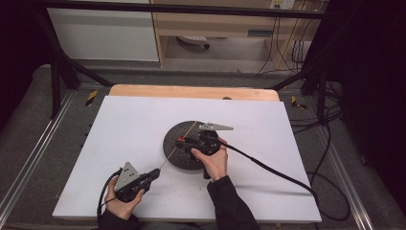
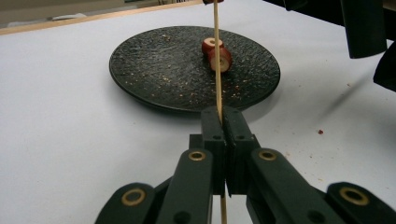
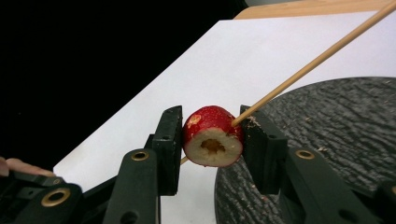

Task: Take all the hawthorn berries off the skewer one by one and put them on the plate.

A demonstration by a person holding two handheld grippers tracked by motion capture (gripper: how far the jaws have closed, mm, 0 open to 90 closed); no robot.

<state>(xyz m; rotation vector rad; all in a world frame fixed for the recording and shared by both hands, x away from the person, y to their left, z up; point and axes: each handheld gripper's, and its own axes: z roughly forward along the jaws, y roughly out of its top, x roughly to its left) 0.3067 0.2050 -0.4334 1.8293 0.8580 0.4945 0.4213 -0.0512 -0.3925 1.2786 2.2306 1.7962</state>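
My left gripper (image 1: 155, 173) (image 2: 224, 114), near the table's front left, is shut on a thin wooden skewer (image 1: 167, 158) (image 2: 216, 70). The skewer slants up and away over a black round plate (image 1: 172, 154) (image 2: 154, 65) (image 3: 336, 116). Above the plate's left part, my right gripper (image 1: 184, 141) (image 3: 210, 112) is shut on a red cored fruit piece (image 1: 181, 139) (image 3: 212, 135). In the right gripper view the skewer (image 3: 317, 58) meets that piece at its right side, and a short bit shows at its lower left. Two red fruit slices (image 2: 217, 55) lie on the plate.
A white sheet (image 1: 124, 129) covers the table, with a wooden edge (image 1: 191, 91) at the back. Red crumbs (image 2: 320, 132) lie scattered on the sheet. The right gripper's black cable (image 1: 268, 167) trails off to the right. Black frame posts (image 1: 55, 86) stand at the far corners.
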